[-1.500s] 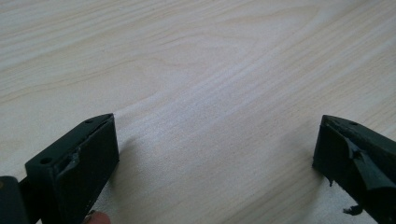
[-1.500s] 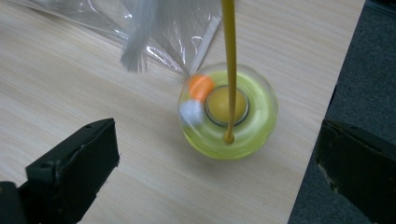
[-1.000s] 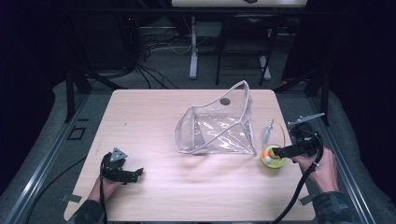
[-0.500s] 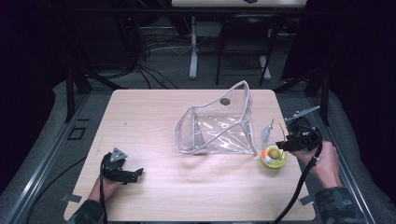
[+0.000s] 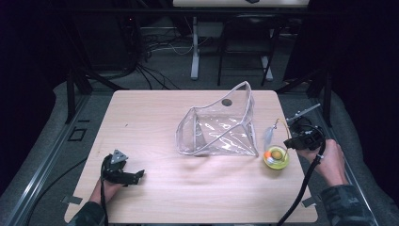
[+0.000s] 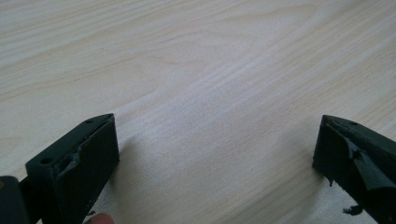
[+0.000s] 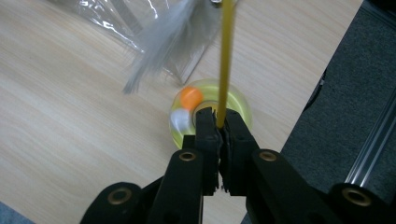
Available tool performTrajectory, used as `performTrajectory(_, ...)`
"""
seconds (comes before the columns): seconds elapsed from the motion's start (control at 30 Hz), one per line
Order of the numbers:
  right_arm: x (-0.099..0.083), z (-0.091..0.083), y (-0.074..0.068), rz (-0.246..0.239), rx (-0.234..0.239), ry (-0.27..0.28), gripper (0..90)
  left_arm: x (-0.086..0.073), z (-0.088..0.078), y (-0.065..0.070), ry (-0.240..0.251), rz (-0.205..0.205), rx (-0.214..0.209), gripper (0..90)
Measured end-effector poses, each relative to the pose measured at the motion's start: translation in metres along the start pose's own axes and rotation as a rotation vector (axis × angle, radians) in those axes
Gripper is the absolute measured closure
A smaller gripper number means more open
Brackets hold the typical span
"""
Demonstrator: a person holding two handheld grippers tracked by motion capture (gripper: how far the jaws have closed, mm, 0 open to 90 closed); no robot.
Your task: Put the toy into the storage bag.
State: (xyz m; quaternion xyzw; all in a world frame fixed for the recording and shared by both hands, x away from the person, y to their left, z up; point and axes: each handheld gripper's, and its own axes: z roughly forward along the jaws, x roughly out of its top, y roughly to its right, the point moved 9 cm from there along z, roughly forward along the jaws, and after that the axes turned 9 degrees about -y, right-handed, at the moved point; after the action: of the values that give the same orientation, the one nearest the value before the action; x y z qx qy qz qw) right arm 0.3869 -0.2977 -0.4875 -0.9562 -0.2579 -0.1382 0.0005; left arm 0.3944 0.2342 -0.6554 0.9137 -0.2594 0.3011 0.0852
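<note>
Nearest to the person, the left gripper [image 5: 123, 173] rested on the wooden table [image 5: 155, 117] near its front left corner. Its jaws stood wide apart with nothing but bare wood between them. At the right side of the table, the right gripper [image 7: 218, 122] had just been closing, and its jaws were now pressed together on a thin yellow stick [image 7: 226, 60]. The stick rose out of the middle of a small round yellow toy [image 5: 276, 157] that sat on the table near the right edge. An orange ball [image 7: 191, 97] and a white ball [image 7: 179, 118] sat in the ring of the toy. A grey feather [image 7: 159, 44] hung from the top of the stick and looked blurry. The toy looked small and light, so it should lift easily. The stick looked thin and bendy, so it might wobble or slip if held high up. Low down, close to the round base, seemed the best place to hold it, and that was where the jaws pinched it. The feather was soft and should be left alone. Just past the toy, toward the middle of the table, stood a clear plastic bag [image 5: 219, 129], open and a bit crumpled. It looked floppy and shiny.
</note>
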Motion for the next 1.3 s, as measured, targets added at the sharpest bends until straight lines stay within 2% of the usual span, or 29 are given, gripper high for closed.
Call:
performTrajectory(0.27, 0.001, -0.002, 0.009, 0.009, -0.036, -0.036, 88.0, 0.000, 0.000, 0.000, 0.000, -0.001, 0.001, 0.2)
performTrajectory(0.57, 0.003, -0.004, 0.014, 0.044, -0.020, -0.008, 88.2, 0.000, 0.000, 0.000, 0.000, 0.001, -0.002, 0.1)
performTrajectory(0.9, 0.012, -0.029, 0.018, 0.046, -0.020, 0.025, 88.2, 0.000, 0.000, 0.000, -0.001, 0.000, -0.002, 0.1)
performTrajectory(1.1, 0.027, -0.045, 0.020, 0.039, -0.029, 0.037, 88.2, 0.001, 0.001, -0.004, 0.004, -0.028, 0.020, 0.3)
performTrajectory(1.3, 0.038, -0.049, 0.016, 0.023, -0.024, 0.030, 88.2, 0.003, 0.003, -0.006, 0.000, -0.015, 0.009, 0.0)
